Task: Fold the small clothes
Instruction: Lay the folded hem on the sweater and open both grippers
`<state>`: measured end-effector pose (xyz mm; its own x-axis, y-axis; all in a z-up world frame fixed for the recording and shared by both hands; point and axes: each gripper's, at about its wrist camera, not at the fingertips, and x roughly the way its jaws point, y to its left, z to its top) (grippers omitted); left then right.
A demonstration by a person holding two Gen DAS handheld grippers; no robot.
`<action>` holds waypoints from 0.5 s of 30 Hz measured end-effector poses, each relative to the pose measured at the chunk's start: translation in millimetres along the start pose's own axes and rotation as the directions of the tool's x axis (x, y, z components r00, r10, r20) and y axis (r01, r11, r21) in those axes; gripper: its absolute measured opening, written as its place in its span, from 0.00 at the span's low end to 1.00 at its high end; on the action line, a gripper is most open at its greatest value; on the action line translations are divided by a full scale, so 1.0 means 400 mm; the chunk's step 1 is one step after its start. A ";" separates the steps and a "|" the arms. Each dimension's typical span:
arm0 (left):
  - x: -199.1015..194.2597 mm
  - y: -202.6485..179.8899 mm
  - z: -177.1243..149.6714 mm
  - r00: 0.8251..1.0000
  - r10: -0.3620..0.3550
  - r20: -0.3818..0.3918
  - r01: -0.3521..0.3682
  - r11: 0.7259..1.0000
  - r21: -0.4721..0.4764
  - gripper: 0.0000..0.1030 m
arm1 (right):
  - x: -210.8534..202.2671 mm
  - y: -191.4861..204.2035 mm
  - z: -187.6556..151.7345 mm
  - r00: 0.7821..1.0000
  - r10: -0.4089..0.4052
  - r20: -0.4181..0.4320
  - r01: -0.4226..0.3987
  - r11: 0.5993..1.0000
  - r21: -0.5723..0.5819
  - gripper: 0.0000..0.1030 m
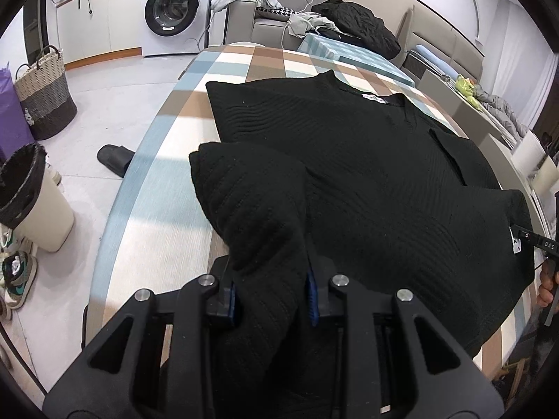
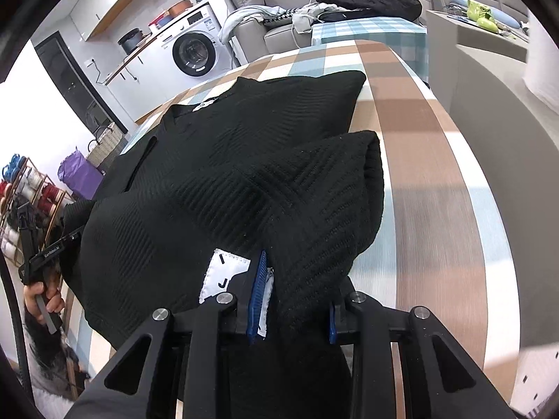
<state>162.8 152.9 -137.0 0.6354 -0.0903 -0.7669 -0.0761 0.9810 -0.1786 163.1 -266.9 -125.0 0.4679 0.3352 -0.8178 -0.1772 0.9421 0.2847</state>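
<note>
Garment: a black ribbed knit top (image 1: pixel 349 160) lies across the checked tablecloth (image 1: pixel 164 188), neckline toward twelve o'clock in the left wrist view.
Left gripper: the left gripper (image 1: pixel 270 296) has its blue-padded jaws clamped on a bunched fold of the top's near edge, which is lifted and doubled back over the body.
Right gripper: the right gripper (image 2: pixel 295 305) is clamped the same way on the opposite near corner; a white care label (image 2: pixel 223 276) sits just beside its left pad at about eleven o'clock.
Fold: in the right wrist view the raised corner forms a rounded roll at one o'clock.
Hands: a hand (image 2: pixel 42 296) grips the left tool's handle at nine o'clock.
Surroundings: washing machine (image 1: pixel 171 10) at eleven o'clock, woven basket (image 1: pixel 43 94) at nine.
Unclear: how many layers each pad holds probably cannot be told.
</note>
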 end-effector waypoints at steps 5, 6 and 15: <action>-0.070 0.002 -0.064 1.000 0.005 0.016 -0.005 1.000 -0.002 0.25 | -0.039 0.020 -0.062 1.000 -0.019 0.015 0.019 1.000 -0.014 0.27; -0.081 0.004 -0.076 1.000 0.007 0.018 -0.007 1.000 -0.004 0.26 | -0.042 0.019 -0.070 1.000 -0.016 0.021 0.016 1.000 -0.006 0.27; -0.171 0.027 -0.120 0.997 0.053 0.051 -0.052 0.998 -0.030 0.40 | -0.109 -0.022 -0.105 0.998 -0.004 0.058 0.001 0.999 0.046 0.41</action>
<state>81.7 161.4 -116.1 0.6687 -0.0291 -0.7430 -0.1315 0.9788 -0.1568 107.9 -290.3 -113.0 0.5183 0.3319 -0.7882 -0.1371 0.9420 0.3064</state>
